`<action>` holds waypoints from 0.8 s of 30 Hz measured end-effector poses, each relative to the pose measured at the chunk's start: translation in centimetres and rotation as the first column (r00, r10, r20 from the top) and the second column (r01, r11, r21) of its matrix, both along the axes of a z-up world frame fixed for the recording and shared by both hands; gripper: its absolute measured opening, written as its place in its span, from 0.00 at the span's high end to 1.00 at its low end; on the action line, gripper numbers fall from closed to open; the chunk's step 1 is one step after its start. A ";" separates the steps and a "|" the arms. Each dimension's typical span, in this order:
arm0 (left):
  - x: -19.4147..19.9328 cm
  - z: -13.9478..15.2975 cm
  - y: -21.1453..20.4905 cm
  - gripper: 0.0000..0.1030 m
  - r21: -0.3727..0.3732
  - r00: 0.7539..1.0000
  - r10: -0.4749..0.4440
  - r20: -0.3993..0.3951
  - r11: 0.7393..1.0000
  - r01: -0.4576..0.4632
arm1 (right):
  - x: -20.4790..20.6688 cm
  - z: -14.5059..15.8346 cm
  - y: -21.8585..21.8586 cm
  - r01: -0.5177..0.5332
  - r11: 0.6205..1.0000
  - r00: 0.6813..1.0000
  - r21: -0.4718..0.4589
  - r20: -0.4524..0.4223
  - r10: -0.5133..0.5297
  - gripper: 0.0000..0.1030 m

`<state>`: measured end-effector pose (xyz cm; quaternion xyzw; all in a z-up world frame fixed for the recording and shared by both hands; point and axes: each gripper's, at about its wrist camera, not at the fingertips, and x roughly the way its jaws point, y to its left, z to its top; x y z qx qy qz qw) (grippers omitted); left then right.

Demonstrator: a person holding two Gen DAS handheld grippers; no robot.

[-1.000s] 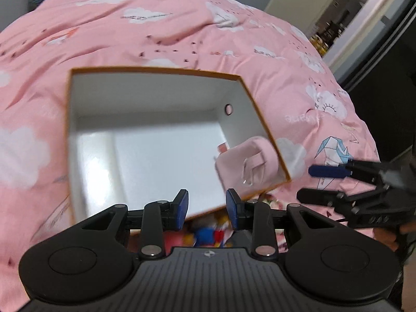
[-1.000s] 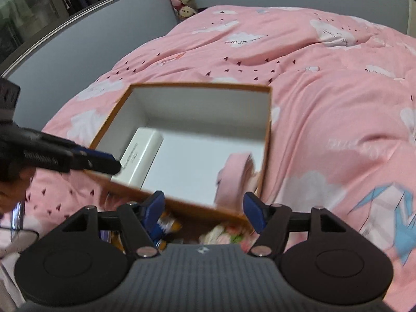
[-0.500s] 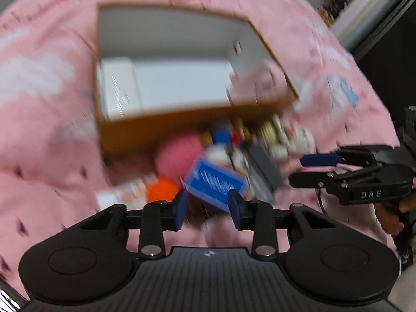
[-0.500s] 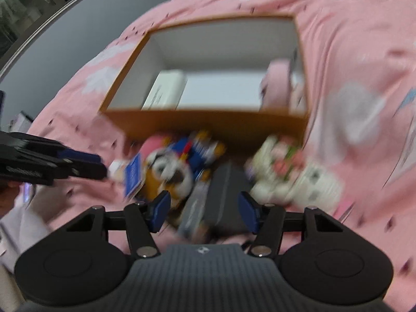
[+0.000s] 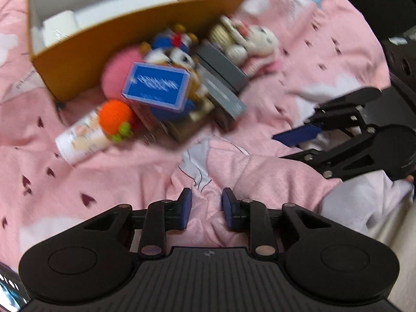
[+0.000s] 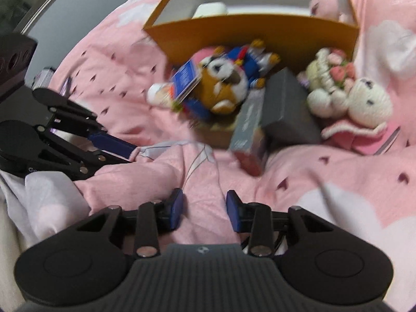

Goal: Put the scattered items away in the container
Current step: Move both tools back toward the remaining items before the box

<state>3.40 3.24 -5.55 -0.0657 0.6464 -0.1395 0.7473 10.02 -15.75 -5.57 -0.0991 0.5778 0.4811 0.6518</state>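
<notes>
2 grippers hang over a pink quilt [image 5: 299, 52], both tilted steeply down at a heap of scattered things lying ahead of them, between their tips and the near wall of an orange box [image 5: 124, 41]. The left gripper [image 5: 206, 208] and the right gripper [image 6: 204, 209] have each just been closing their jaws, yet a gap still shows between each pair of blue pads, with nothing in it but a fold of quilt below; neither holds anything.

The heap is not yet touched. It includes a blue card pack [image 5: 158, 85], an orange knitted ball [image 5: 114, 114] on a white tube [image 5: 78, 140], a brown-and-white plush dog [image 6: 223, 83], grey flat boxes [image 6: 288, 106] with their long sides running roughly away from the tongs toward the container, and a white knitted doll [image 6: 364, 101].

By the look of it, the left gripper faces the ball and card pack, the right the grey boxes and doll.

Inside the box, at the left end, lies a white carton [image 5: 57, 28]; a pink cloth item [image 6: 325, 2] sits in the right corner. The rest of its floor, as far as it shows, is bare.
</notes>
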 end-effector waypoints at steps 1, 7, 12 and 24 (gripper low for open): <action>-0.4 0.0 -0.4 0.73 0.007 1.000 -0.015 -0.004 1.000 0.015 | -0.5 0.0 0.1 -0.007 1.000 1.000 -0.003 -0.003 0.007 0.60; -1.3 0.0 -1.2 0.74 0.033 1.000 -0.023 0.016 0.999 0.022 | -0.9 0.0 0.2 -0.015 1.000 1.000 -0.013 -0.013 0.015 0.60; -0.2 1.5 -0.2 0.72 0.071 0.990 0.011 0.141 0.997 -0.021 | 0.5 0.8 0.1 -0.003 1.000 0.999 0.010 0.052 0.002 0.59; 6.4 3.5 -0.8 0.47 0.191 0.925 -0.005 0.380 0.979 -0.073 | 6.0 2.6 -1.2 0.194 0.980 0.938 0.051 0.284 -0.201 0.54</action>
